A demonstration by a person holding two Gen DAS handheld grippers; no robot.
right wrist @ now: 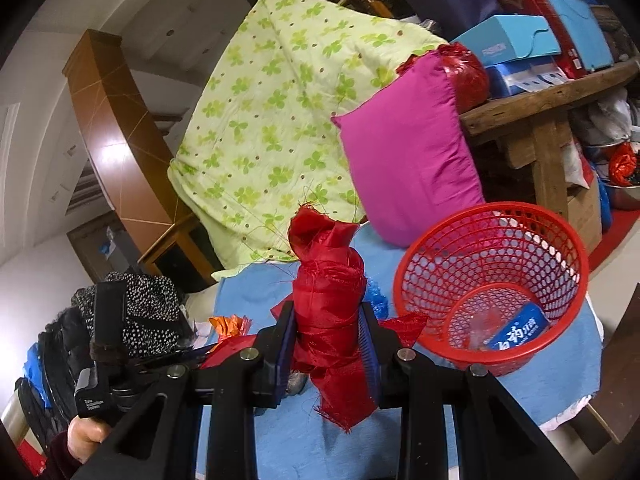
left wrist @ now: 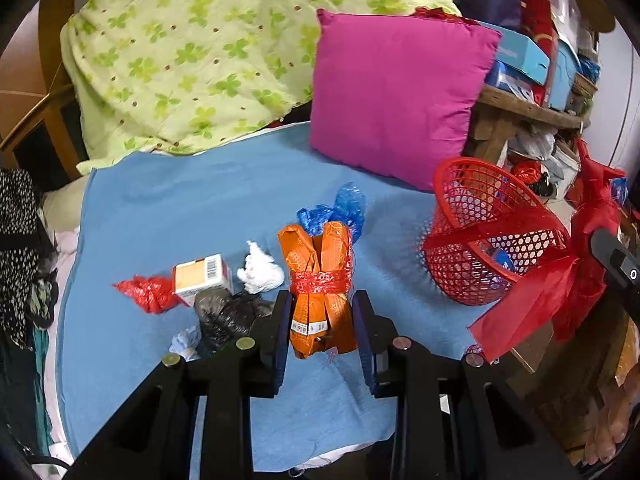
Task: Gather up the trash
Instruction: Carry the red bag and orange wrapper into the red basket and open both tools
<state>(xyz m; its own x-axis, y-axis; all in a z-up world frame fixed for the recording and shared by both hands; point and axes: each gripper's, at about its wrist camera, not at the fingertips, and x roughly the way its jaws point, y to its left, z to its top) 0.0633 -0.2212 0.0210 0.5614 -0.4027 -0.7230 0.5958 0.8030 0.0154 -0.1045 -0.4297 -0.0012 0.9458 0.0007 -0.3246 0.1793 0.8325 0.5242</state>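
Left gripper [left wrist: 322,326]: jaws narrowed onto an orange folded plastic packet bound with a red mesh band [left wrist: 320,284], both pads against its lower sides; the packet stands upright, lifted above the blue blanket [left wrist: 160,208].

Right gripper [right wrist: 328,344]: jaws clamped on a bundle of red shiny fabric tied round its middle [right wrist: 328,300], frayed ends sticking out above and below the pads.

Trash on the blanket, left of the orange packet in the left wrist view:
- crumpled white tissue [left wrist: 260,270], just beside the packet;
- small cardboard carton with a barcode [left wrist: 202,276];
- knotted red plastic bag [left wrist: 146,292], touching the carton's left side;
- crumpled black plastic bag [left wrist: 226,316], near side of the carton;
- crumpled blue plastic bag [left wrist: 340,210], just behind the packet.

Red round plastic mesh basket [right wrist: 492,280]: on the blanket to the right of both grippers, tilted toward the camera in the left wrist view. Holds a blue printed packet [right wrist: 520,326] and some clear wrapping.

Further off: a magenta square cushion [left wrist: 396,96] propped upright behind the basket; a pale green clover-print quilt [left wrist: 208,52] heaped at the far left; a rough wooden table [right wrist: 540,120] at right, piled with boxes.

A person's hand [right wrist: 86,438] grips the left gripper's handle, low left in the right wrist view.
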